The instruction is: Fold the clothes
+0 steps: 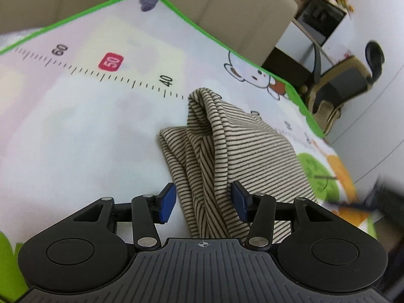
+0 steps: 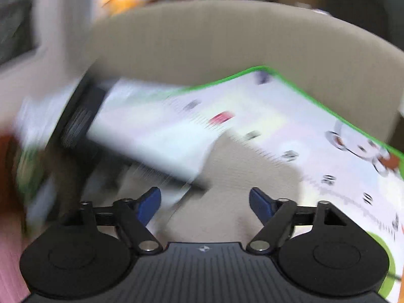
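Note:
A beige garment with thin dark stripes [image 1: 227, 146] lies bunched on a play mat [image 1: 75, 126] that has a green border and ruler marks. In the left wrist view, my left gripper [image 1: 203, 200] straddles the near end of the garment. Its blue pads stand apart on either side of the folds, with a sliver of mat showing by the left pad. The right wrist view is heavily blurred. There my right gripper [image 2: 205, 205] is open above the beige cloth [image 2: 240, 176], with nothing between its pads. The dark blur at left is the left gripper's body [image 2: 80, 126].
A beige upholstered backrest [image 1: 227, 7] rises behind the mat's far edge. Right of the mat are an office chair [image 1: 348, 80] and a dark box on a shelf [image 1: 318, 17]. The mat's green edge [image 1: 310, 116] runs close to the garment's right side.

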`<state>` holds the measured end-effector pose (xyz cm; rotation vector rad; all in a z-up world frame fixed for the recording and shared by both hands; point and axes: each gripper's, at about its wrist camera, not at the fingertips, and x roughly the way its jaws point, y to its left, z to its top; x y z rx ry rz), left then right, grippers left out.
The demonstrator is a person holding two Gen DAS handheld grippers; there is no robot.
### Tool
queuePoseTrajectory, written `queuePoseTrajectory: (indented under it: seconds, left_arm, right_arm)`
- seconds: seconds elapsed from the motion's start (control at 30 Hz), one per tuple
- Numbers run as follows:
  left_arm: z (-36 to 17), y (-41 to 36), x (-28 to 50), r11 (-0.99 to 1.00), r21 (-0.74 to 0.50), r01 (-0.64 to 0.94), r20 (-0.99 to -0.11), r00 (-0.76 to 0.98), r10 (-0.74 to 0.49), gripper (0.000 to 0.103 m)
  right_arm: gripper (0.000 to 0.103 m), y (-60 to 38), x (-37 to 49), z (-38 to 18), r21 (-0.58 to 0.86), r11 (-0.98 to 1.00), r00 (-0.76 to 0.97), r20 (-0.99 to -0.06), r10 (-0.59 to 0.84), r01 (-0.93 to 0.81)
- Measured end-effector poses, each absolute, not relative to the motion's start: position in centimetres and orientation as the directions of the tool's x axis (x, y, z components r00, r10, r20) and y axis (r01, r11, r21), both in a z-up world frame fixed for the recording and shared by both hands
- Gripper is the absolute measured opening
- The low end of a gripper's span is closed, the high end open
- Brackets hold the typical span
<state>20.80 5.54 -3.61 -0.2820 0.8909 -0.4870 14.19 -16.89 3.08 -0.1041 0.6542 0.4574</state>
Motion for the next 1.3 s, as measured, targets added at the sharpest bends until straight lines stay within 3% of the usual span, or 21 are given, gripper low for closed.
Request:
queuePoseTrajectory:
  seconds: [0.03,0.13,0.27,0.3,0.37,0.5,0.63,0.73,0.77,0.87,0.93,0.97,1.0,1.03,1.07,1.2,1.3]
  left_arm:
    - [-3.6,5.4,20.8,0.857,-0.43,0.284,-0.674,0.529,-0.515,0.053]
    - [-3.6,5.2,20.8,0.857,-0.437,0.274,-0.677,0.527,-0.513,0.054]
    - [-3.8,5.2,20.5,0.858,-0.436,0.272,-0.68,0.525,-0.511,0.055]
    - [-3.8,5.3,20.5,0.859,-0.432,0.273,-0.682,0.525,-0.51,0.055]
    - [-4.0,5.4,20.4,0.868,-0.416,0.271,-0.69,0.528,-0.495,0.056]
    - [-4.0,6.4,20.6,0.84,-0.471,0.268,-0.662,0.521,-0.538,0.058]
    - [-2.0,7.9,20.8,0.807,-0.533,0.254,-0.591,0.571,-0.57,0.054]
    - [0.1,8.1,21.5,0.803,-0.541,0.249,-0.538,0.631,-0.558,0.063]
    - [0.6,7.7,22.2,0.807,-0.537,0.245,-0.537,0.638,-0.551,0.071]
    - [0.7,5.1,25.0,0.859,-0.46,0.227,-0.59,0.644,-0.486,0.075]
    - [-0.1,3.3,27.2,0.881,-0.426,0.206,-0.63,0.631,-0.452,0.072]
    - [-0.4,2.6,27.9,0.88,-0.429,0.201,-0.64,0.62,-0.454,0.062]
    - [-0.7,2.1,28.6,0.878,-0.435,0.198,-0.649,0.607,-0.458,0.035]
    - [-0.8,1.7,29.0,0.876,-0.436,0.205,-0.652,0.599,-0.465,0.026]
    - [-0.7,1.5,28.9,0.88,-0.426,0.209,-0.649,0.607,-0.459,0.024]
    - [-0.4,2.3,27.3,0.901,-0.375,0.218,-0.657,0.623,-0.425,0.022]
    - [-1.6,2.8,27.1,0.938,-0.292,0.187,-0.713,0.611,-0.344,0.023]
  right_arm:
    - [0.035,-17.6,15.7,3.5,0.084,0.912,0.71,-0.601,0.367,-0.401]
    - [0.03,-18.2,19.5,3.5,0.121,0.94,0.735,-0.594,0.326,-0.319]
    - [0.032,-16.4,23.6,-1.8,0.237,0.933,0.589,-0.725,0.356,-0.272]
    - [0.032,-15.5,23.8,-3.2,0.204,0.941,0.585,-0.741,0.329,-0.27]
    - [0.033,-14.2,23.7,-3.4,0.125,0.938,0.606,-0.734,0.306,-0.323]
    - [0.033,-16.0,23.3,-1.2,0.189,0.924,0.621,-0.693,0.366,-0.333]
    - [0.043,-19.8,21.0,0.6,0.162,0.948,0.722,-0.616,0.314,-0.274]
    - [0.045,-22.6,20.1,0.5,0.147,0.968,0.778,-0.577,0.249,-0.201]
    - [0.045,-23.5,20.3,0.2,0.165,0.971,0.786,-0.571,0.236,-0.172]
    - [0.045,-25.9,21.4,-1.0,0.265,0.958,0.789,-0.562,0.248,-0.112]
    - [0.045,-26.4,22.2,-1.7,0.293,0.95,0.788,-0.557,0.262,-0.109]
    - [0.045,-26.3,22.7,-1.9,0.286,0.951,0.79,-0.551,0.267,-0.122]
    - [0.045,-26.1,23.2,-1.9,0.278,0.949,0.794,-0.539,0.28,-0.146]
    - [0.043,-26.0,23.7,-1.8,0.271,0.947,0.798,-0.525,0.298,-0.175]
    - [0.038,-25.8,24.2,-1.6,0.263,0.943,0.8,-0.51,0.315,-0.204]
    - [0.036,-24.6,26.2,-1.8,0.263,0.921,0.772,-0.504,0.386,-0.289]
    - [0.036,-23.7,28.8,-5.5,0.209,0.945,0.676,-0.66,0.327,-0.252]
